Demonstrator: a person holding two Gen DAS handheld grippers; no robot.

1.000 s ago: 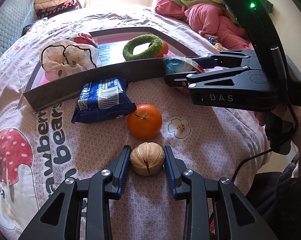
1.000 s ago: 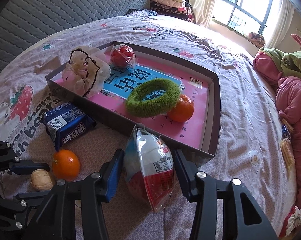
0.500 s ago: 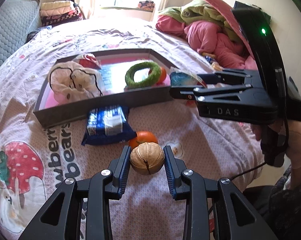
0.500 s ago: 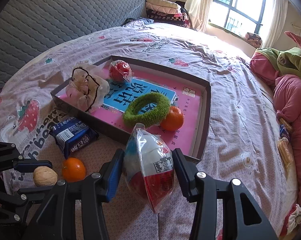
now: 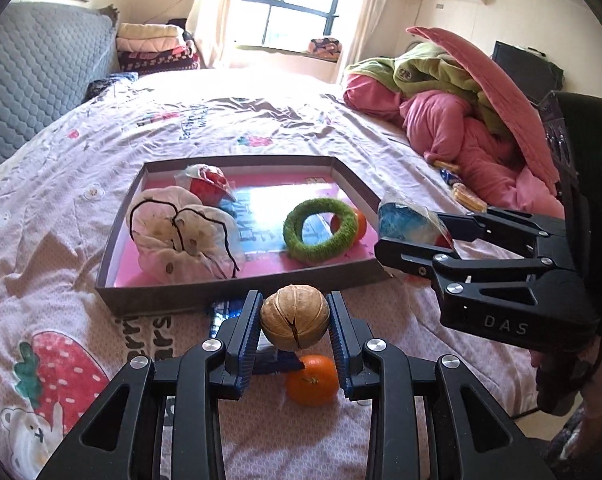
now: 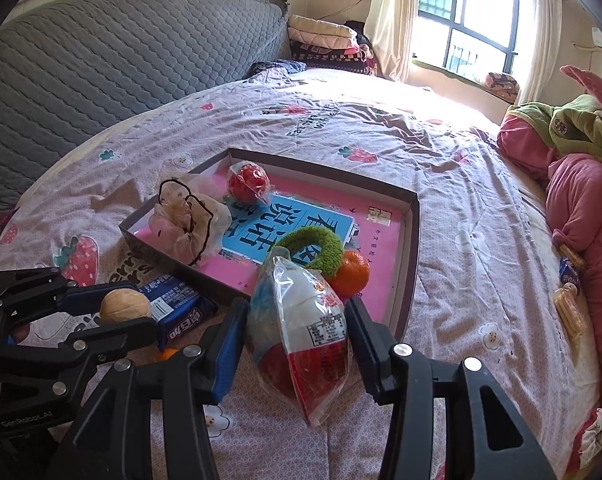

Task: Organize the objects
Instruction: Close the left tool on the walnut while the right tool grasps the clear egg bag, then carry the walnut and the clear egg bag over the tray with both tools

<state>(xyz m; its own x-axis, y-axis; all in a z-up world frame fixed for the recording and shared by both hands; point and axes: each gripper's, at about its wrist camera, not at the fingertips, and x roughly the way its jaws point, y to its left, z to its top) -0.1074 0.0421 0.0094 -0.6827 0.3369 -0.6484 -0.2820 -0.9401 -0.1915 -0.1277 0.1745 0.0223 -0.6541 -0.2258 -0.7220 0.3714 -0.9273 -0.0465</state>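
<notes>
Both grippers loaded – walnut (image 5: 295,322), packet (image 6: 301,336) – near tray's (image 5: 237,290) front rim.

Bed (image 5: 101,128) in strawberry-print sheet, on it a box (image 5: 237,294), blue packet (image 6: 177,304), orange (image 5: 312,380), pink bedding heap (image 5: 453,128)

The left tongs (image 5: 295,326) point forward and downward, their blue-padded fingers (image 5: 248,340) pressed on either side of a walnut (image 5: 295,322) held clear of the bed. The right tongs (image 6: 297,332) sit just to the right, level with them and tilted the same way — their fingers (image 6: 227,344) clamp a clear-wrapped snack packet (image 6: 305,336) upright between them. At the far right edge of the left view, part of a hand (image 5: 599,364) grips the right tongs' handle.
</notes>
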